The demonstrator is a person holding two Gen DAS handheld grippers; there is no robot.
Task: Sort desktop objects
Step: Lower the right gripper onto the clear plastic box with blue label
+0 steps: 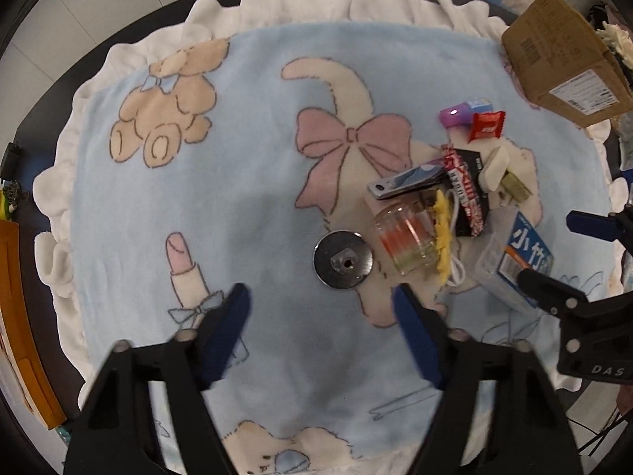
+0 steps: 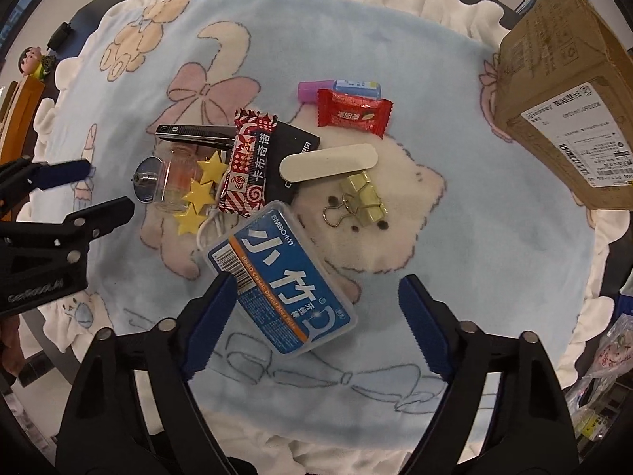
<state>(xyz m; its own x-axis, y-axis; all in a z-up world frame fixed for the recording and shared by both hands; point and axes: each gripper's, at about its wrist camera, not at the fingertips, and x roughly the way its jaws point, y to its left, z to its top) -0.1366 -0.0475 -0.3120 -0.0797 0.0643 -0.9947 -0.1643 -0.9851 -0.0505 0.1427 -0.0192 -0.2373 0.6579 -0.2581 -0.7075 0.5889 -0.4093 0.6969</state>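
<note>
Blue fleece blanket (image 2: 474,257) covers the desk; clutter sits in one pile. Floss box (image 2: 281,281) lies between the right gripper (image 2: 316,316) fingers, spread apart, left finger overlapping its edge. Left gripper (image 1: 320,316) also apart, empty, metal disc (image 1: 343,259) just ahead beside the glass jar (image 1: 403,237). Only the right view shows the binder clips (image 2: 362,198) clearly. Cardboard box (image 2: 561,91) at far right.
</note>
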